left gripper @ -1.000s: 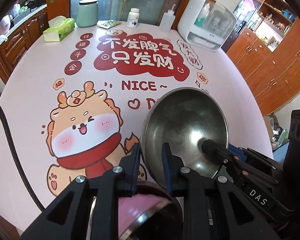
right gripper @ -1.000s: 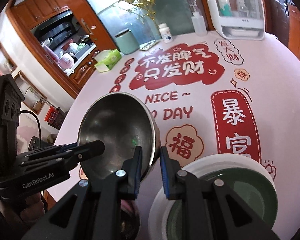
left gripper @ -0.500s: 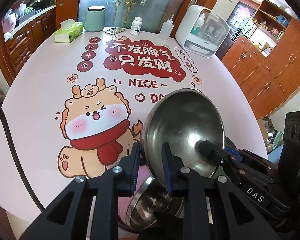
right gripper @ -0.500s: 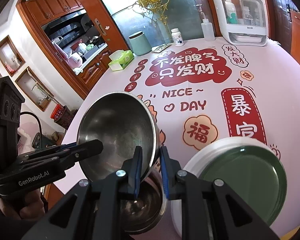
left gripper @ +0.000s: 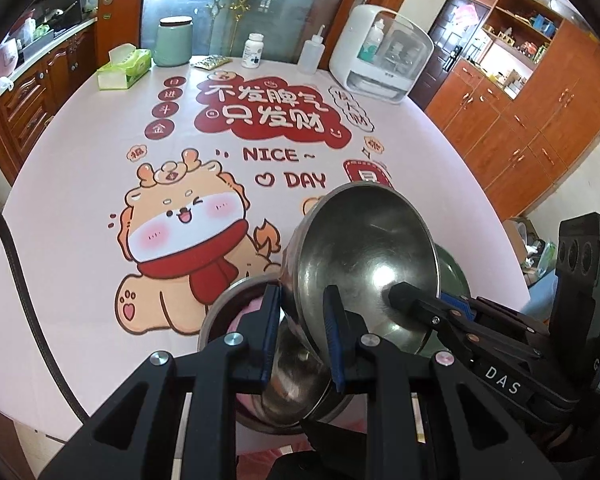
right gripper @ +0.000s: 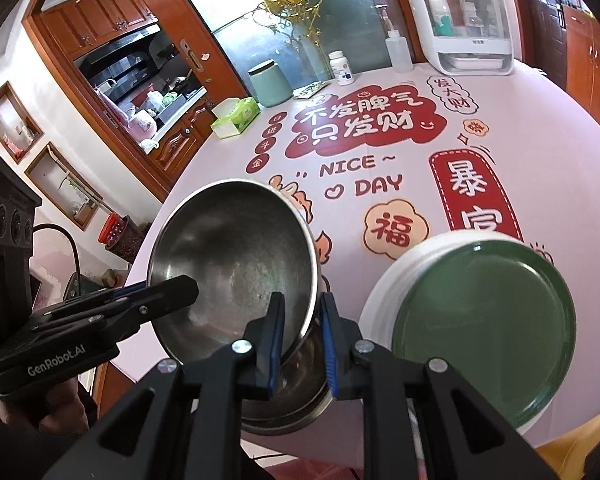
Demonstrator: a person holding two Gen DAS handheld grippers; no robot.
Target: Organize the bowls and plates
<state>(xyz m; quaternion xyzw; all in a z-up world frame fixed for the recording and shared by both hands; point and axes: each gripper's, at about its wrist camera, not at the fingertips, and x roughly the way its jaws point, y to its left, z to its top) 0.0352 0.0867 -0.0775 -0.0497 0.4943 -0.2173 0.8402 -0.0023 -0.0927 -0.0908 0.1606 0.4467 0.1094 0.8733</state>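
Bright, even daylight fills both views, and the pink worktop [left gripper: 80, 200] shows only faint shadows. Glare spots shine inside the tilted steel bowl [left gripper: 368, 248]. Fisheye distortion bends the edges into dark corners; focus stays sharp.

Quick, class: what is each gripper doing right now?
Left gripper: shut on the steel bowl rim.
Right gripper: shut on the same bowl's opposite rim.

Steel bowls [right gripper: 236, 256]: two; green plate [right gripper: 484, 324]: one, perhaps stacked.
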